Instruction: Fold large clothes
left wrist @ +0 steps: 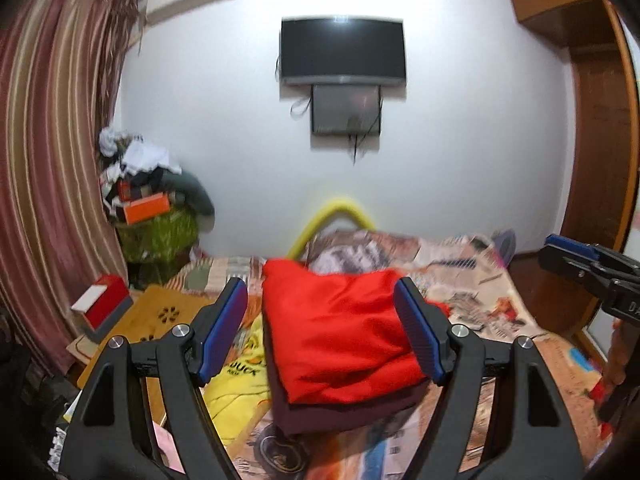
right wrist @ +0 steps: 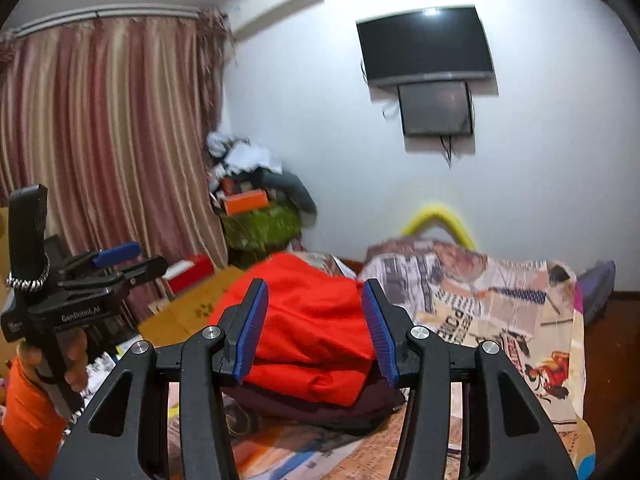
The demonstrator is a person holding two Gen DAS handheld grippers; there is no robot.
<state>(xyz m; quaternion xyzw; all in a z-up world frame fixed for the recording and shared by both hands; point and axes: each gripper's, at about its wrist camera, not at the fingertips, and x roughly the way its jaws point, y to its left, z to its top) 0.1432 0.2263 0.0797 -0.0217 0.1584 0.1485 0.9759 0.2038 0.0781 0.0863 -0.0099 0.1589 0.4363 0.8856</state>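
Now both tools spread, empty: left tool (left wrist: 322, 330), right tool (right wrist: 316, 328); soft red folded garment (left wrist: 340, 344) atop maroon one (left wrist: 352, 412).

Plain white wall (left wrist: 460, 128) with a black flat-screen TV (left wrist: 342, 51) mounted up high, striped pink curtains (left wrist: 52, 152) on the left, brown wooden wardrobe (left wrist: 600, 128) on the right.

Readable only: "GenRobot.AI" on the left hand-held gripper (right wrist: 124, 256) body at nine o'clock, and "DUCK" on the yellow garment (left wrist: 236, 376) at seven o'clock.
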